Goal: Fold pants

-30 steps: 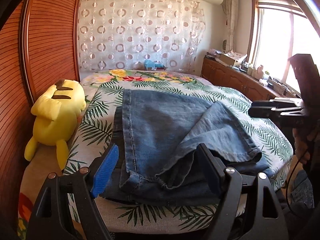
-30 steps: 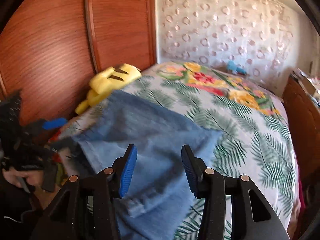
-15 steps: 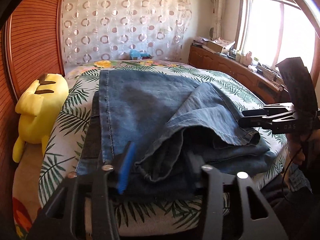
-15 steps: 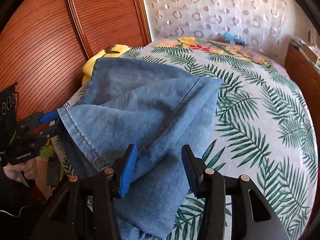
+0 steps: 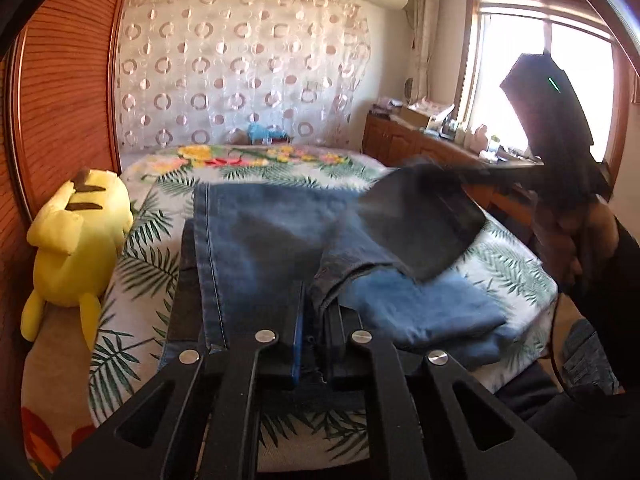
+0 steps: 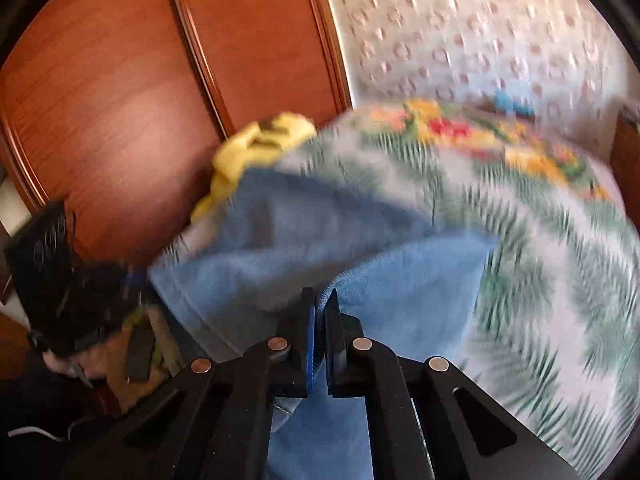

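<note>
Blue denim pants [image 5: 260, 240] lie partly folded on the bed with the leaf-print cover [image 5: 136, 264]. My left gripper [image 5: 314, 320] is shut on the near edge of the pants fabric. My right gripper [image 6: 320, 312] is shut on another part of the pants [image 6: 400, 280] and lifts a flap; in the left wrist view that flap [image 5: 420, 220] hangs dark and raised at the right, under the right gripper [image 5: 472, 176]. The right wrist view is blurred by motion.
A yellow plush toy [image 5: 76, 248] sits at the bed's left edge against a wooden wardrobe [image 5: 60, 100]. A wooden cabinet [image 5: 420, 148] under a window stands right. A curtain [image 5: 240, 68] hangs behind the bed.
Both grippers have gone from open to shut on the pants. The right gripper has lifted its part of the fabric up and over toward the middle.
</note>
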A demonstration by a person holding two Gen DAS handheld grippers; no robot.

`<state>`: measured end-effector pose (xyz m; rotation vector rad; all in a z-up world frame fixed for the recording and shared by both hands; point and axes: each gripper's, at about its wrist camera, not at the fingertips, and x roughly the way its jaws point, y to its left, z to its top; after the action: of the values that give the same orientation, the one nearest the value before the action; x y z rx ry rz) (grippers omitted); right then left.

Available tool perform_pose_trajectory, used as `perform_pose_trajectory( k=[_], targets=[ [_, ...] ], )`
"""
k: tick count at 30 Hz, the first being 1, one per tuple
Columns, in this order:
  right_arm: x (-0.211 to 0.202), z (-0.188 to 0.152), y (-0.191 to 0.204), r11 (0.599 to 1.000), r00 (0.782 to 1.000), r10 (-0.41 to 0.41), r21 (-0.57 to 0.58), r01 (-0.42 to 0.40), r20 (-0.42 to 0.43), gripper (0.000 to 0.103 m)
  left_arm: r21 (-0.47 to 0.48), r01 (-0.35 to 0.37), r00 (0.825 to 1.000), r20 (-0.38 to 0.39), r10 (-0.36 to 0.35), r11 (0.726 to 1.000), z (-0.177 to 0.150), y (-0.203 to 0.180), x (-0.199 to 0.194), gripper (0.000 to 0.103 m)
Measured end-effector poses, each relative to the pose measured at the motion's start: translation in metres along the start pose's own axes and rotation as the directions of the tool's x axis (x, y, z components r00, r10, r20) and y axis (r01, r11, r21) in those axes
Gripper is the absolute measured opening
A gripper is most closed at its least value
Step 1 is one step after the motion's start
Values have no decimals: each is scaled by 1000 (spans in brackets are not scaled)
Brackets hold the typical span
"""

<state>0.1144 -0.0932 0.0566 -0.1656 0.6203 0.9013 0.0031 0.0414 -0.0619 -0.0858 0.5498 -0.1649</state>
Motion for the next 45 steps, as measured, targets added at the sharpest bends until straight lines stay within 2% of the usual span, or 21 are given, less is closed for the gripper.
perform_pose_trajectory(
  k=[4, 7, 14, 19, 24, 27, 29, 32, 34, 39, 43, 45],
  targets=[
    [8, 51, 9, 999, 998, 33, -32, -31, 46, 3, -16, -11, 1000, -9, 10, 1000, -4, 2, -3, 9],
    [39, 71, 11, 999, 999, 30, -41, -30, 18, 3, -35, -28, 999, -32, 26, 999, -11, 8, 3, 9],
    [138, 82, 5, 1000, 992, 19, 13, -18, -128, 3, -61, -81, 993, -96, 75, 995, -27, 22, 17, 9],
    [172, 92, 10, 1000, 984, -6, 22, 10, -176, 4, -78, -95, 990, -115, 85, 992, -31, 27, 19, 12],
    [153, 83, 12, 1000, 987, -3, 14, 5, -159, 8, -84, -96, 990, -114, 87, 992, -30, 26, 19, 14],
    [123, 77, 9, 1000, 994, -30, -11, 29, -108, 19, -93, -105, 990, -105, 95, 990, -28, 30, 18, 15],
    [105, 72, 6, 999, 997, -35, -33, 33, -74, 31, -95, -109, 990, -102, 100, 989, -27, 32, 18, 15],
    [87, 61, 1, 993, 995, -96, -75, 93, -33, 38, -99, -122, 989, -99, 112, 988, -26, 36, 18, 16],
    [84, 52, -5, 988, 991, -134, -87, 131, -28, 38, -104, -127, 988, -100, 117, 986, -27, 40, 18, 19],
    [105, 28, -8, 979, 979, -180, -111, 169, -98, 38, -107, -135, 986, -109, 124, 985, -29, 45, 23, 21],
    [124, 22, 5, 976, 975, -177, -147, 157, -134, 38, -112, -136, 986, -113, 123, 984, -30, 49, 24, 22],
    [129, 26, 13, 980, 979, -150, -150, 129, -135, 38, -116, -138, 985, -115, 125, 984, -31, 52, 25, 22]
  ],
)
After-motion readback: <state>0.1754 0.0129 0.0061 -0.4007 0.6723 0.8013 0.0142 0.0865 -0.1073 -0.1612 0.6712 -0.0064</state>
